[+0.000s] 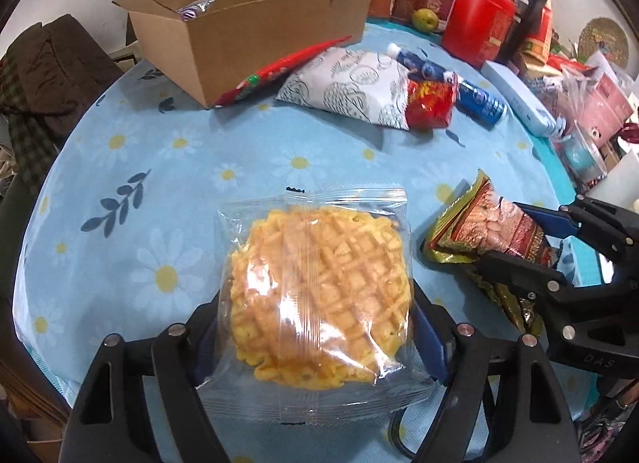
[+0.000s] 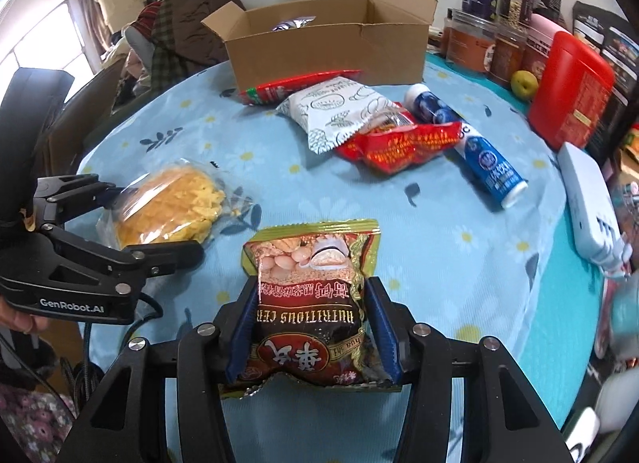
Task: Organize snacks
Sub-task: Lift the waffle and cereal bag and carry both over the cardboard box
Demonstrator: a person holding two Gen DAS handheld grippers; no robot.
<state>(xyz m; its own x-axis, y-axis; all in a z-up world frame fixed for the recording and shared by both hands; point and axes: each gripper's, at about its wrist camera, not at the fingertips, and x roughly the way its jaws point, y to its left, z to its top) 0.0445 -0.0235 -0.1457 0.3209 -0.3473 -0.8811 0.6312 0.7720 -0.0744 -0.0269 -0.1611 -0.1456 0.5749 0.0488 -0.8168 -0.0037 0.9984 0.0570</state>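
My left gripper is shut on a clear-wrapped yellow waffle cake, held over the near side of the table; it also shows in the right wrist view. My right gripper is shut on a red and gold cereal packet, which also shows in the left wrist view. An open cardboard box stands at the far side with one wrapped snack inside. In front of it lie a long red packet, a white patterned bag, a red snack bag and a blue bottle.
The round table has a blue daisy cloth. Jars, a red canister, a green fruit and a white power strip crowd the far right edge. A chair with dark clothes stands at the left.
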